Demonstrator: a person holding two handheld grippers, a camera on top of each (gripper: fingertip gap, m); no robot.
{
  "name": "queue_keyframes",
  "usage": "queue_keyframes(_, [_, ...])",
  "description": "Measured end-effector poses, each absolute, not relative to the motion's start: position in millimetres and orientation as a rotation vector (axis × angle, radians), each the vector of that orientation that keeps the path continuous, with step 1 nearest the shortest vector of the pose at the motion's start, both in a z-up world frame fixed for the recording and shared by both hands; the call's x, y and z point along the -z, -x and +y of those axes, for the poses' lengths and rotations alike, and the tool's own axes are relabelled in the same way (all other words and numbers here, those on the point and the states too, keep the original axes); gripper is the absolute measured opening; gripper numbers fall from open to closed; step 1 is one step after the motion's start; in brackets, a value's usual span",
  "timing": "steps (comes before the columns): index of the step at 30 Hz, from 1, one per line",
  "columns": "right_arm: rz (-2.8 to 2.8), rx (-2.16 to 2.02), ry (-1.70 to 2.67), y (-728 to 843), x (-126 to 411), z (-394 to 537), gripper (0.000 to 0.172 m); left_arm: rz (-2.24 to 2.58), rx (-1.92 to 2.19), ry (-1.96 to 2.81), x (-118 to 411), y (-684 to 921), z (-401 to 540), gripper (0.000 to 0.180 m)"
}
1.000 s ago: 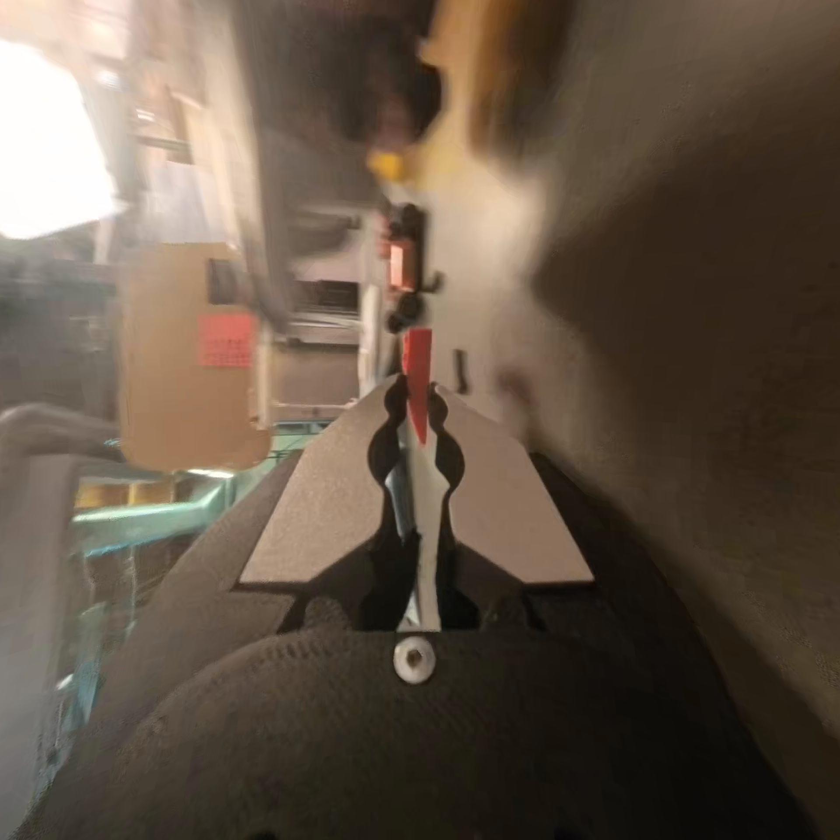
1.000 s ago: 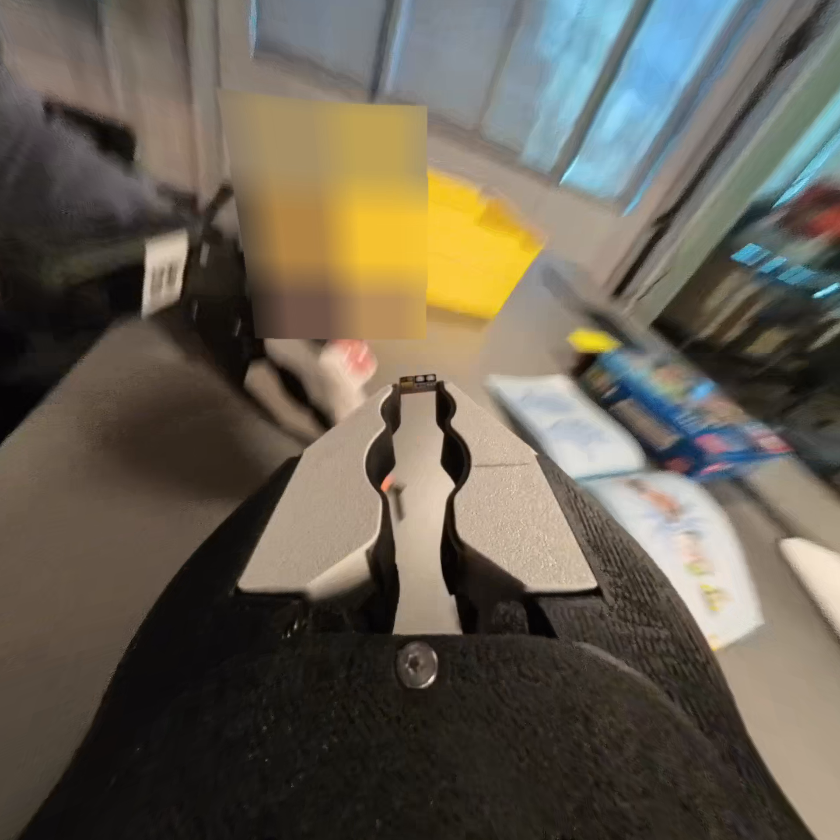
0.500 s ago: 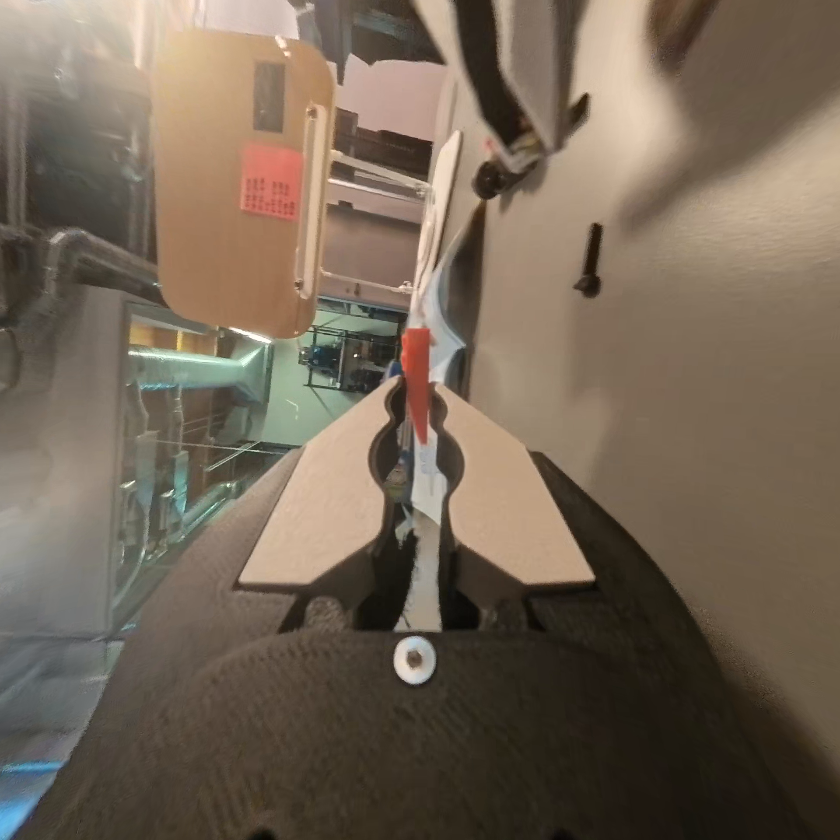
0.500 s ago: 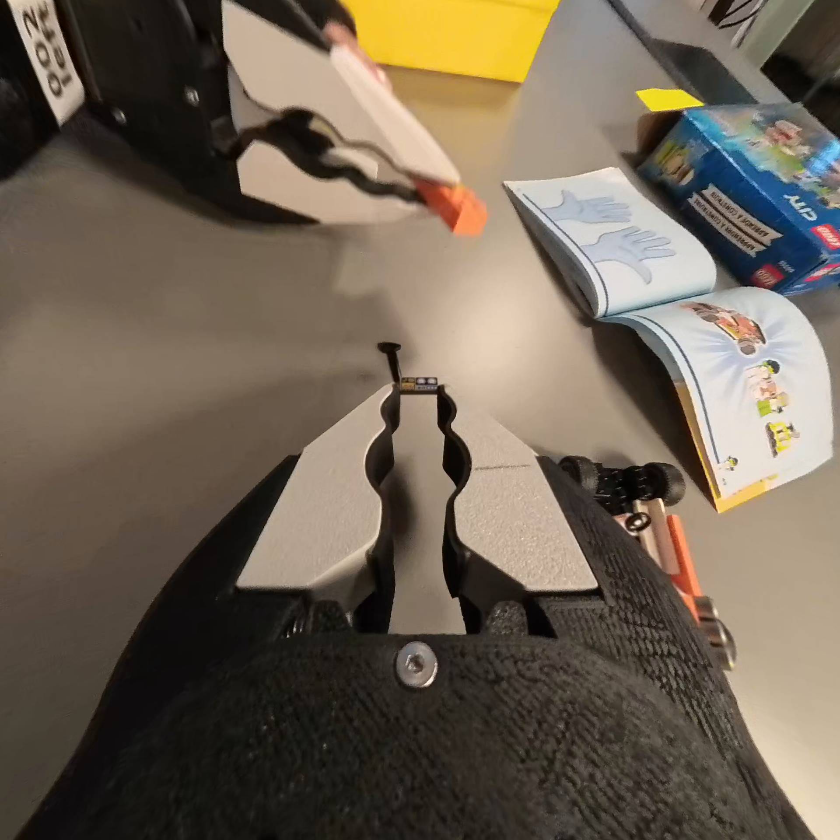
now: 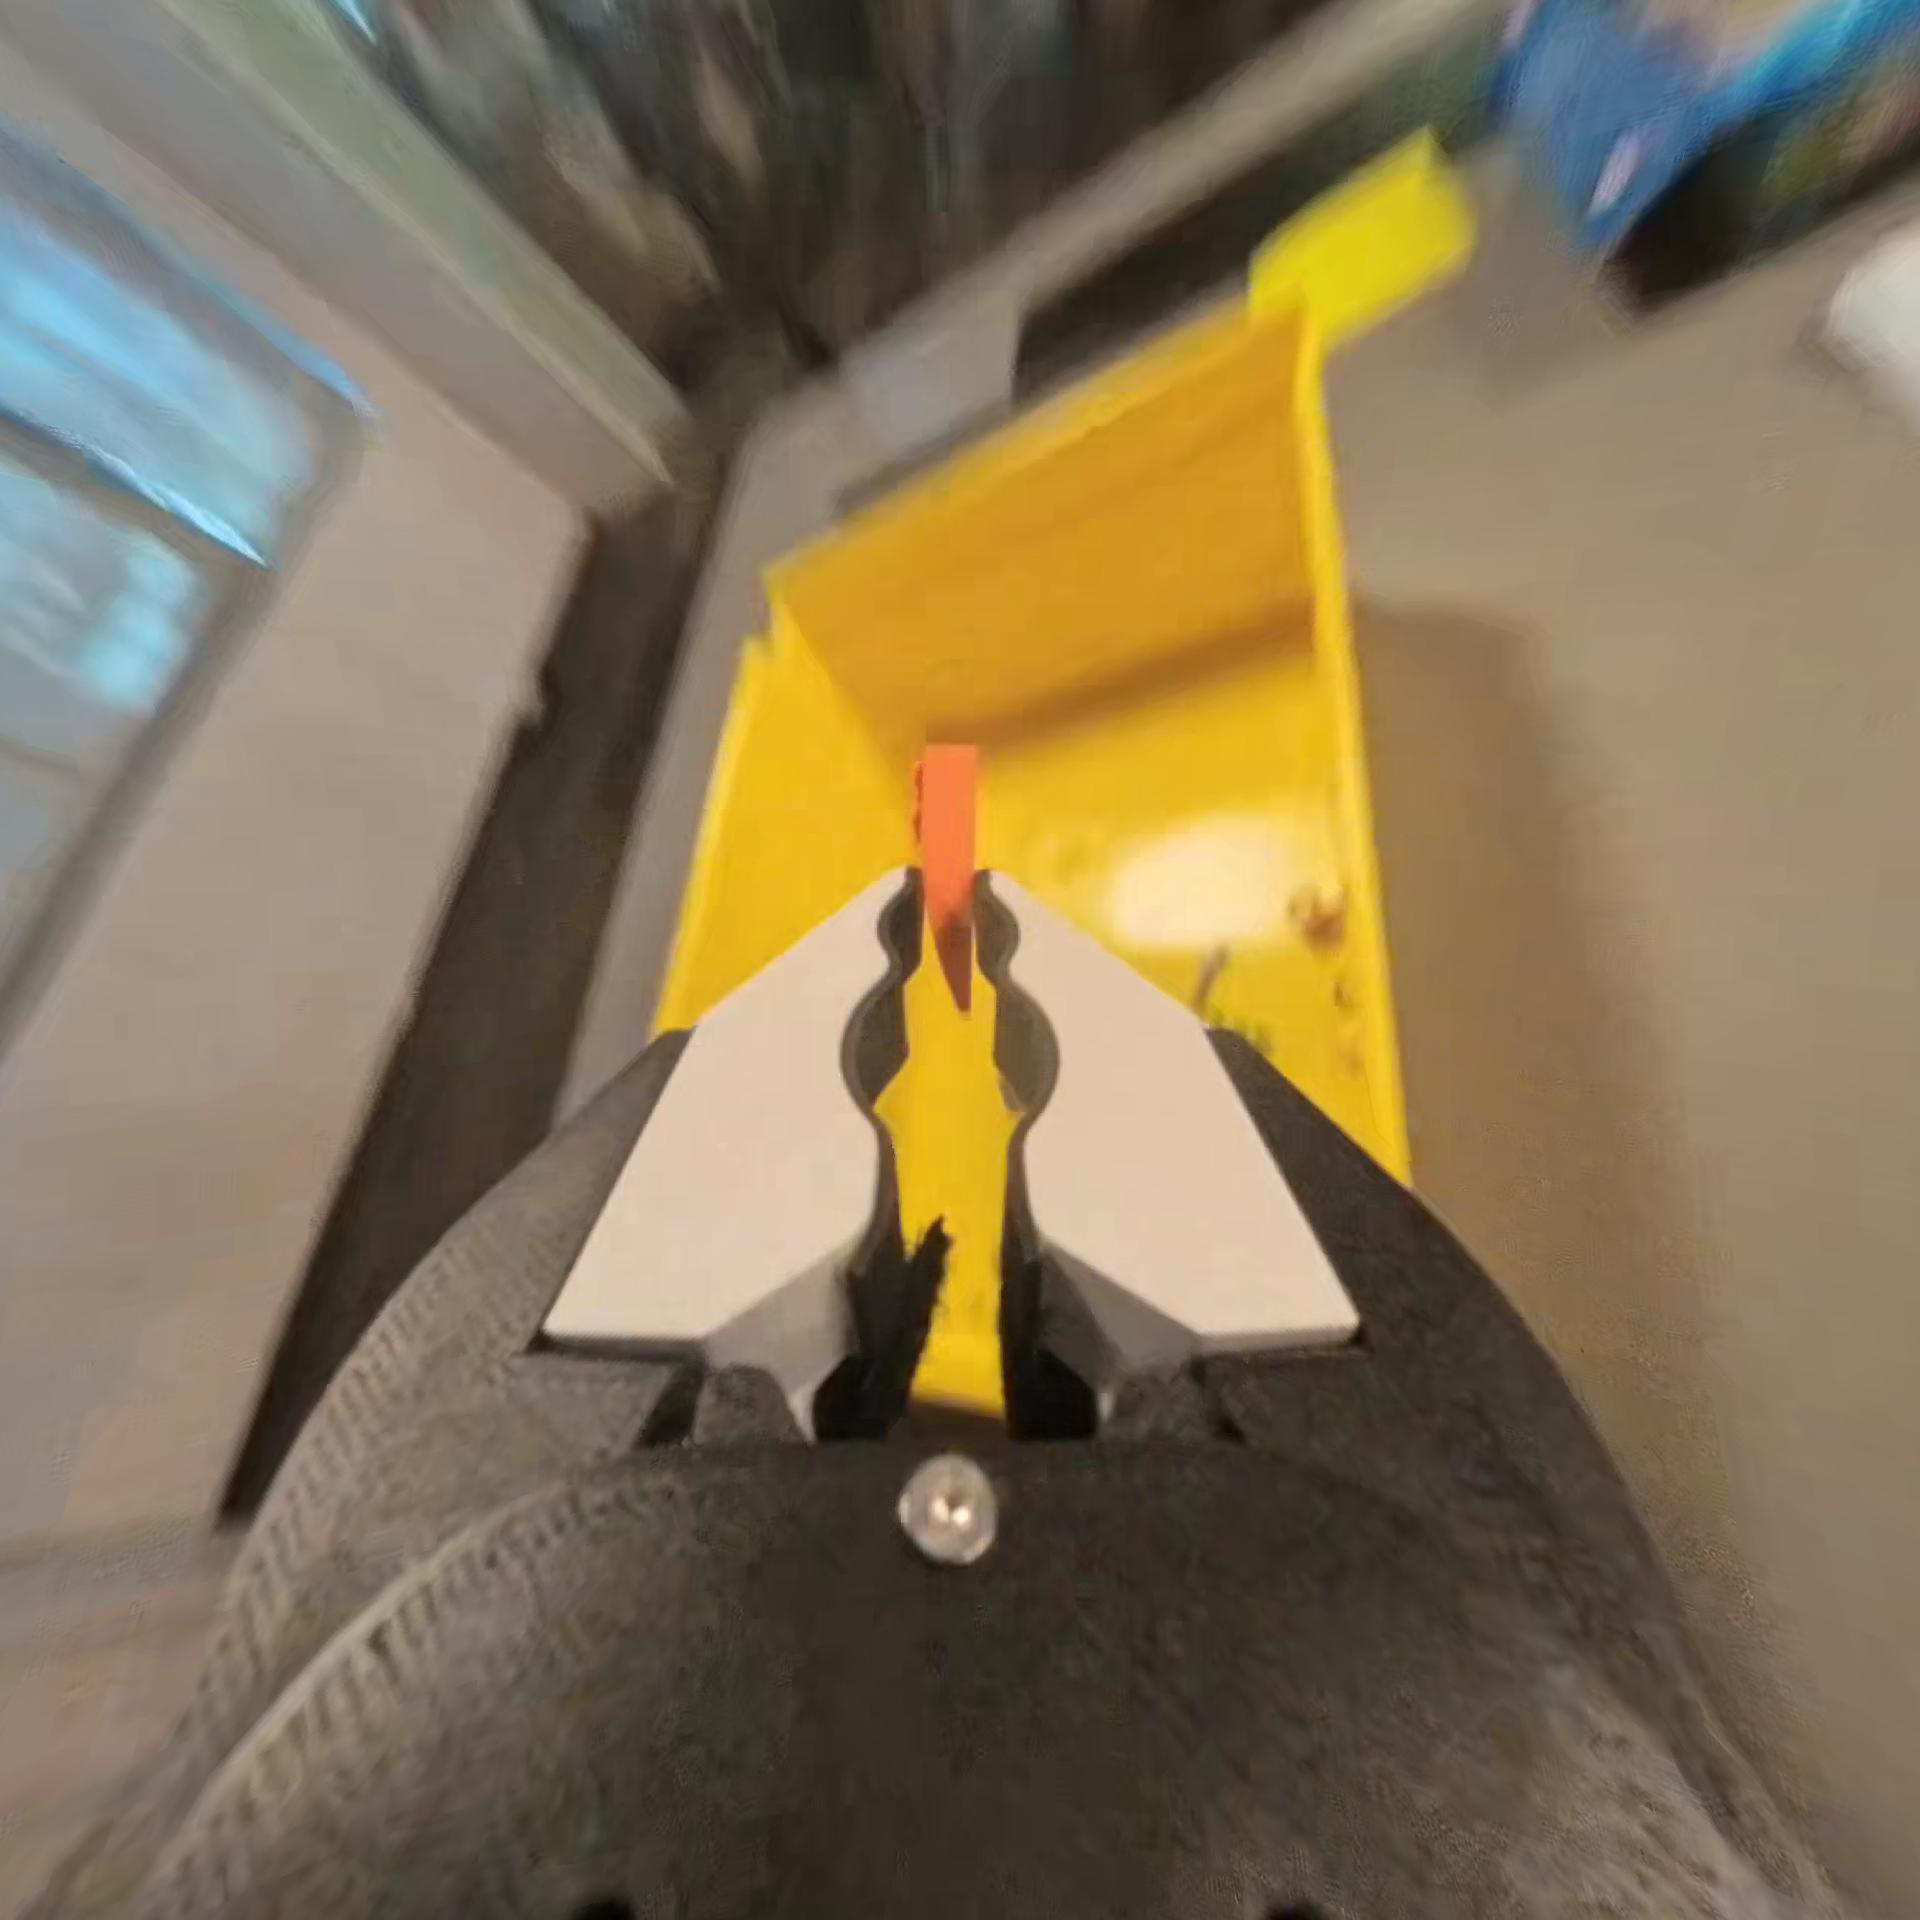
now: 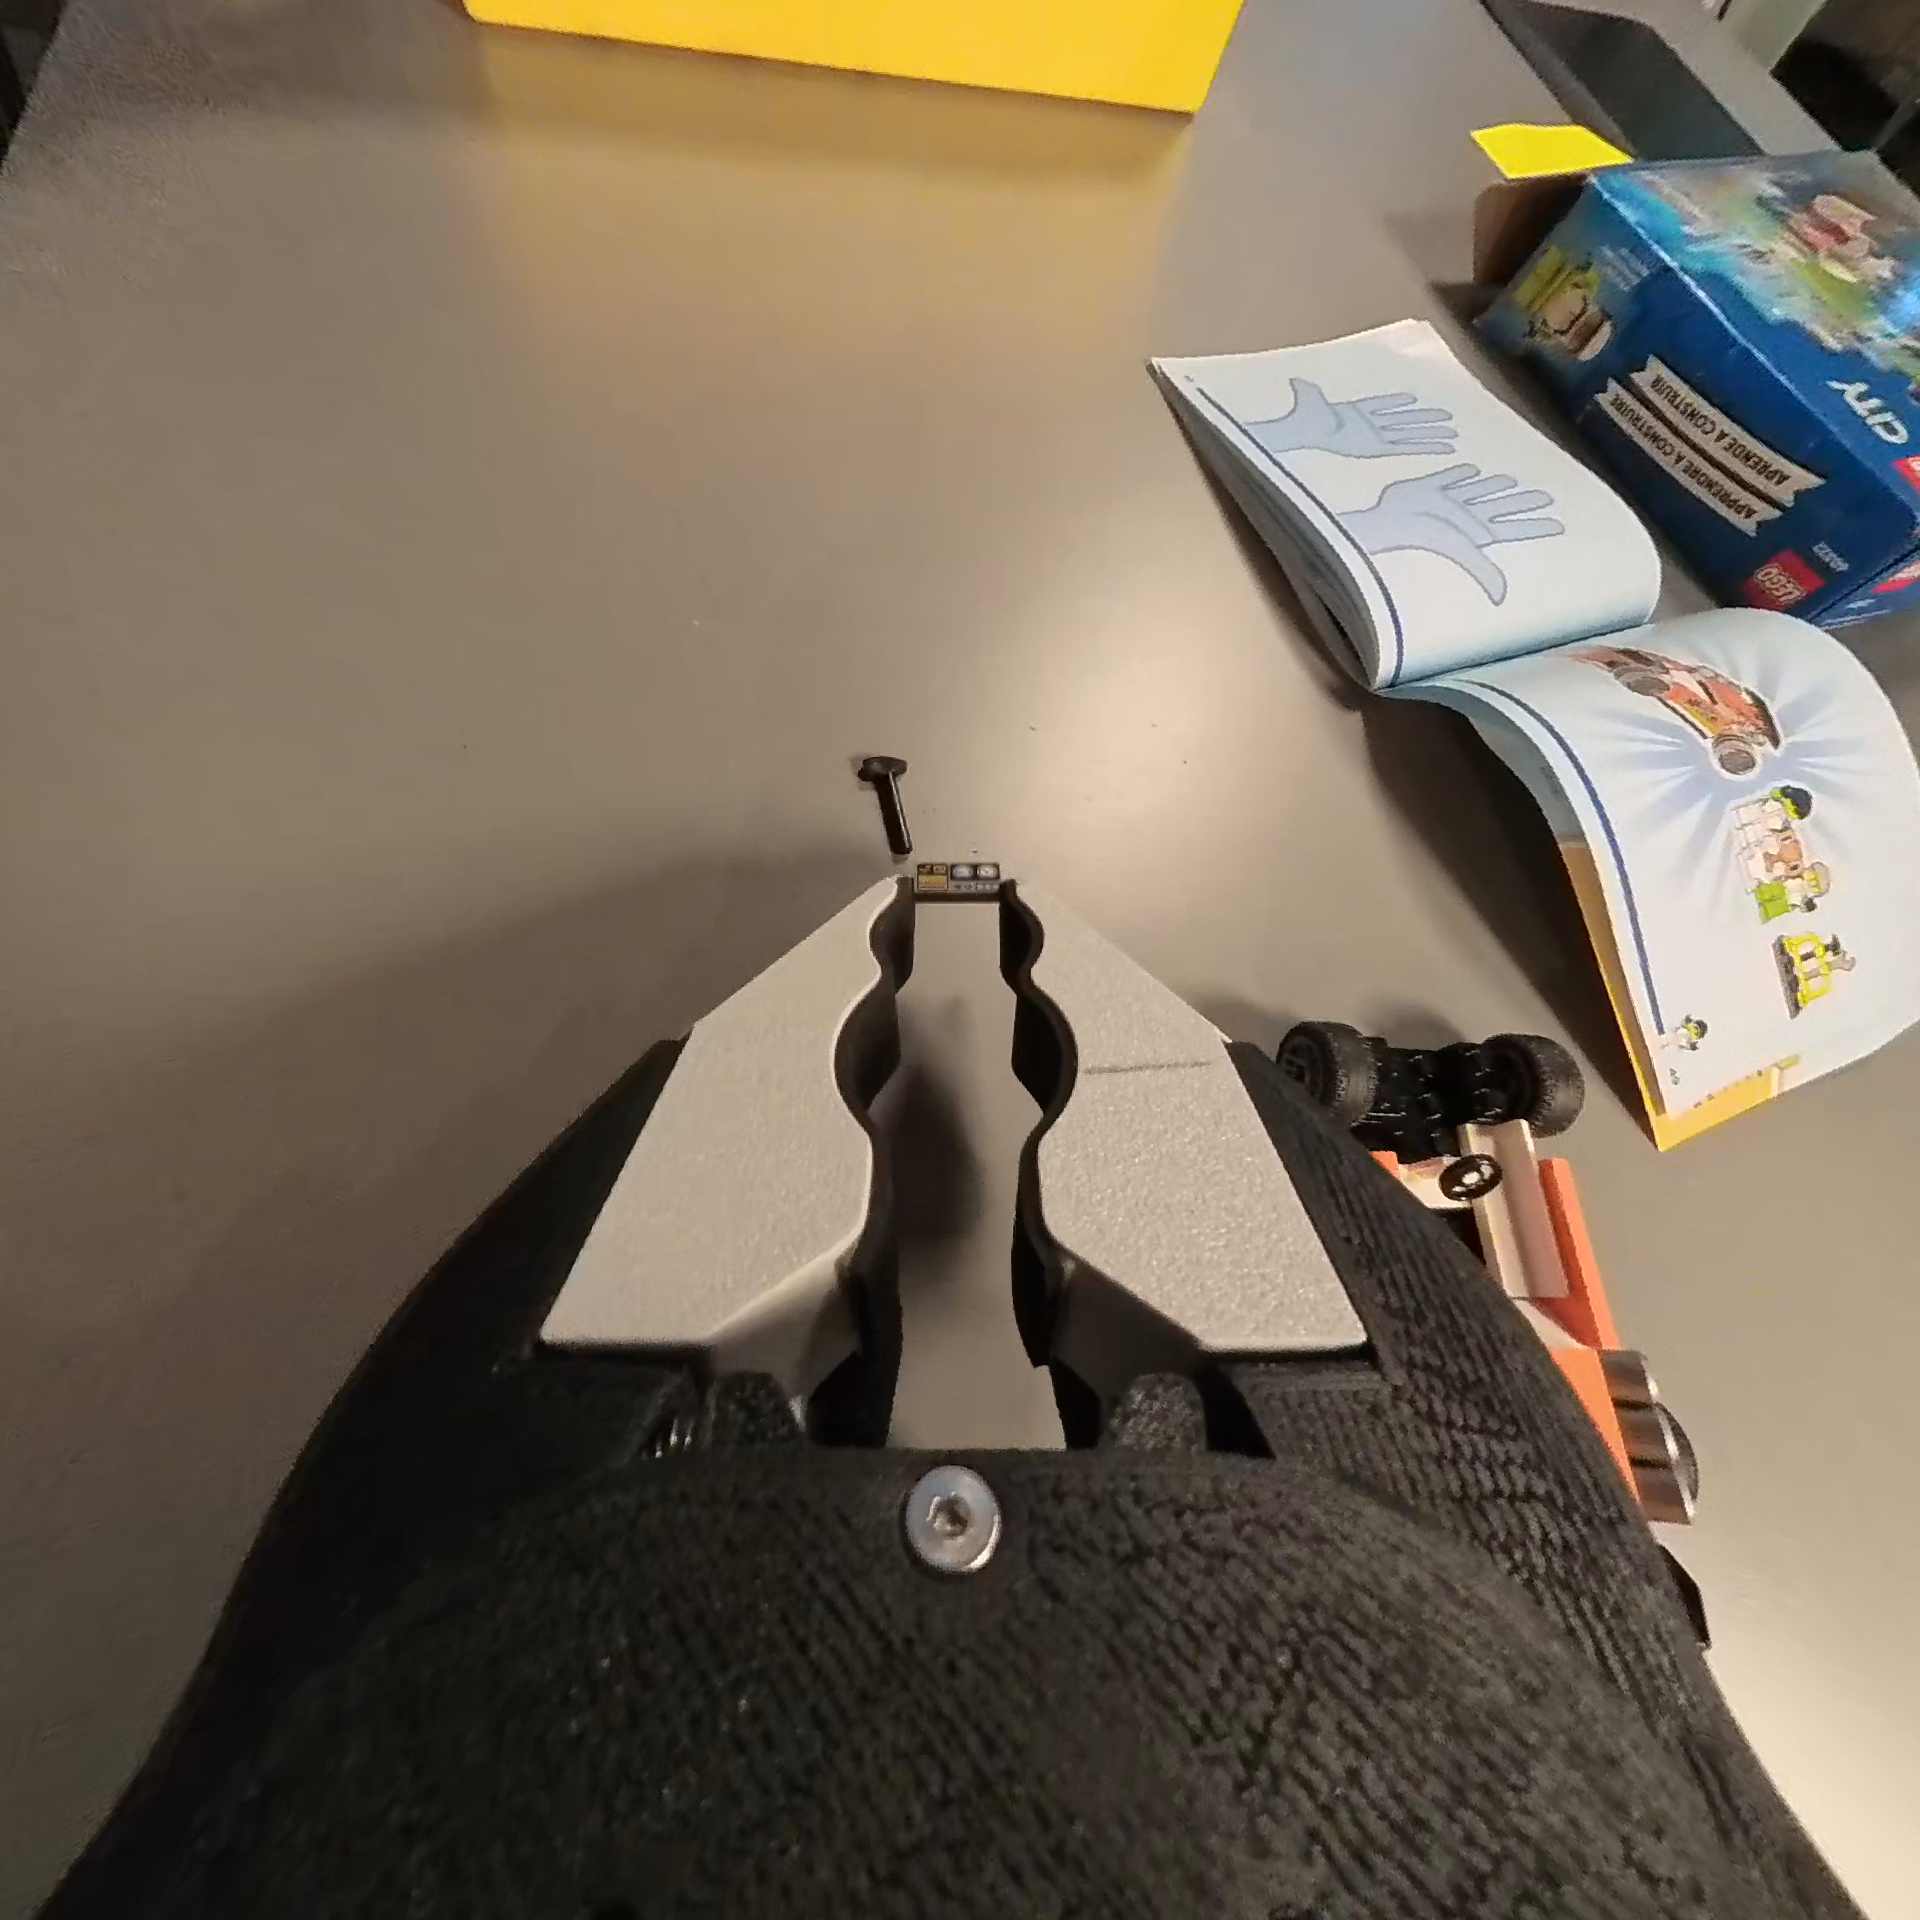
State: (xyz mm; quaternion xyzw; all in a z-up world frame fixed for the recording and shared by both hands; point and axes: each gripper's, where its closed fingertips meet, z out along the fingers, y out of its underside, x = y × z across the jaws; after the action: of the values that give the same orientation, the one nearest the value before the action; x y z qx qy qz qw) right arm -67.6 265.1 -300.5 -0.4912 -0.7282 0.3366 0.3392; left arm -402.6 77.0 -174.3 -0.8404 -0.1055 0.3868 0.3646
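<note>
The orange wedge piece (image 5: 948, 831) is sitting pinched between the tips of the left tool (image 5: 948, 883), its thin point running back between the fingers and its blunt end sticking out forward, so its long axis is lying along the tool's own line. Straight beyond and below that blunt end, the open yellow box (image 5: 1049, 582) is spreading out, with its inner floor showing small scattered bits that are too blurred to name. The left wrist view is smeared, so little else there can be told apart, save a blue carton at the upper right edge.

The right tool (image 6: 956, 883) is pressing its two tips on the ends of a small flat printed tile (image 6: 956, 876), which is spanning the tips crosswise, its long axis running from finger to finger. Just beyond the tile and slightly to the left, a small black pin (image 6: 888, 805) is lying on the grey table (image 6: 520, 520), its head pointing away. To the right of this tool a partly built toy car (image 6: 1455, 1132) with black wheels is resting on the table; farther right an open instruction booklet (image 6: 1455, 520) is lying flat, and past it the blue toy box (image 6: 1714, 343). The yellow box's side (image 6: 852, 42) is showing at the table's far end, well apart from the right tool.
</note>
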Motion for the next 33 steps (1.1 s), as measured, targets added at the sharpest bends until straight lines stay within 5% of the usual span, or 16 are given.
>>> queue_keyframes(5, [-1.891, -0.89, 1.289, 67, 300, 265, 0.015, -0.454, -0.593, 2.536, 251, 414, 57, 0.009])
queue_keyframes(9, [-1.894, -0.882, 1.289, 67, 300, 265, 0.015, -0.569, -0.56, 2.576, 265, 422, 48, 0.046])
queue_keyframes(12, [-1.887, -0.875, 1.283, 68, 300, 266, 0.015, -0.601, -0.691, 2.476, 247, 426, 49, 0.052])
queue_keyframes(18, [-1.788, -1.051, 1.255, 75, 278, 256, 0.015, -0.051, -0.844, 1.903, 149, 312, 125, 0.043])
queue_keyframes(24, [-1.619, -1.565, 1.272, 71, 240, 238, 0.015, 0.839, -0.433, 1.488, 197, 89, 200, 0.052])
queue_keyframes(33, [-1.435, -2.157, 1.22, 57, 200, 223, 0.014, 0.846, -0.685, 1.247, 199, 55, 241, 0.027])
